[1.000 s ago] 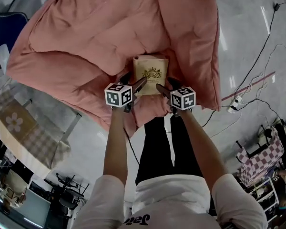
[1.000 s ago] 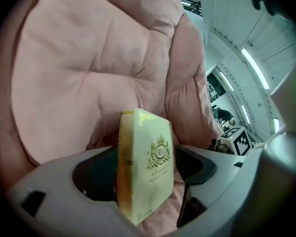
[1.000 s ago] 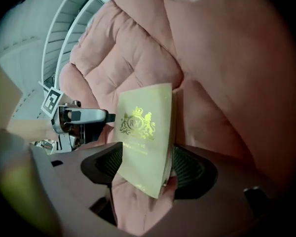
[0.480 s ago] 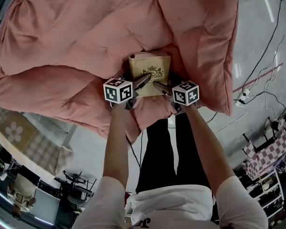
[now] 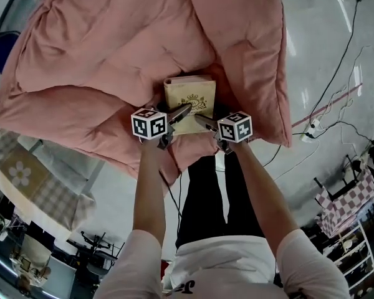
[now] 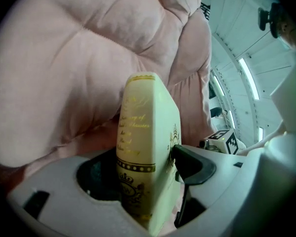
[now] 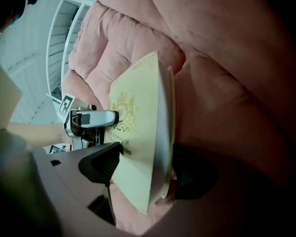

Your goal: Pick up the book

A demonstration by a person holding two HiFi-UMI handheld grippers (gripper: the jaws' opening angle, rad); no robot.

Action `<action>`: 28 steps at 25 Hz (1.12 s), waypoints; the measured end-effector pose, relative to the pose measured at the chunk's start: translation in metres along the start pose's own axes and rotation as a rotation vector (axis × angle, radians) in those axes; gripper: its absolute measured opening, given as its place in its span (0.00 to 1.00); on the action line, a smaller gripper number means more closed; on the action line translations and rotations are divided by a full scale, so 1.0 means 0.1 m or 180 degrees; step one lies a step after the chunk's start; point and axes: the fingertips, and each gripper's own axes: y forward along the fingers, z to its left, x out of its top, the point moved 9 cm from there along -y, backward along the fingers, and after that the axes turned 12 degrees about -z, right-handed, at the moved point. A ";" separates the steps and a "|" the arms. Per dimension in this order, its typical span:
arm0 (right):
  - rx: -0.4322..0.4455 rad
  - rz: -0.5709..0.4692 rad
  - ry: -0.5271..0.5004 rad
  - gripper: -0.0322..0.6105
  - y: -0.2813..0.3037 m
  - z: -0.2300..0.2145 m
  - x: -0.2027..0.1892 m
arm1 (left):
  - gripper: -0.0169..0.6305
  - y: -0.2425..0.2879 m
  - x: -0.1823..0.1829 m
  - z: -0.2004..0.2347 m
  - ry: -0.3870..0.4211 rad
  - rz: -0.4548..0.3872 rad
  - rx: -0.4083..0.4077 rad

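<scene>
A cream book [image 5: 189,98] with gold print lies on a pink quilt [image 5: 112,48], its near edge toward me. My left gripper [image 5: 182,112] is shut on its spine side. In the left gripper view one pad [image 6: 187,162] presses the front cover of the book [image 6: 148,132], and the other pad is hidden behind it. My right gripper [image 5: 201,119] straddles the page-edge side with its jaws very wide. In the right gripper view the book [image 7: 138,127] stands between the pads [image 7: 106,164], which sit close to both covers without a clear squeeze.
The quilt bulges up around and behind the book. Its near edge hangs over a grey floor by the person's legs. A table with a checked, flowered cloth [image 5: 25,167] stands at the left. Cables and a power strip [image 5: 308,136] lie on the floor at the right.
Both grippers stay at the book's near edge. The upper fingers now reach slightly further over the cover. The book keeps its place on the quilt.
</scene>
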 end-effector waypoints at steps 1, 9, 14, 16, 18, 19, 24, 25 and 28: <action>-0.0003 -0.0013 -0.0009 0.58 -0.05 0.05 0.01 | 0.57 -0.04 0.01 -0.05 0.0005 -0.0021 -0.0008; 0.0026 -0.0194 -0.0282 0.58 -0.54 0.60 0.33 | 0.57 -0.45 0.19 -0.60 -0.0129 -0.0540 -0.0077; 0.0141 -0.0326 -0.0563 0.58 -0.89 1.03 0.62 | 0.56 -0.80 0.37 -1.07 -0.0064 -0.0998 -0.0117; 0.0184 -0.0402 -0.0716 0.58 -1.05 1.20 0.72 | 0.56 -0.93 0.44 -1.28 0.0016 -0.1141 -0.0144; 0.0233 -0.0492 -0.0871 0.58 -1.22 1.38 0.82 | 0.56 -1.07 0.51 -1.51 0.0116 -0.1278 -0.0166; 0.0261 -0.0540 -0.0952 0.58 -1.31 1.47 0.88 | 0.56 -1.14 0.57 -1.64 0.0188 -0.1348 -0.0173; 0.0458 -0.0811 -0.1297 0.58 -1.75 1.96 1.15 | 0.56 -1.54 0.81 -2.31 0.0632 -0.1680 -0.0169; 0.0503 -0.0869 -0.1364 0.58 -1.84 2.06 1.19 | 0.56 -1.63 0.85 -2.44 0.0705 -0.1754 -0.0167; 0.0597 -0.1019 -0.1580 0.58 -2.13 2.38 1.30 | 0.56 -1.89 0.92 -2.82 0.0876 -0.1975 -0.0175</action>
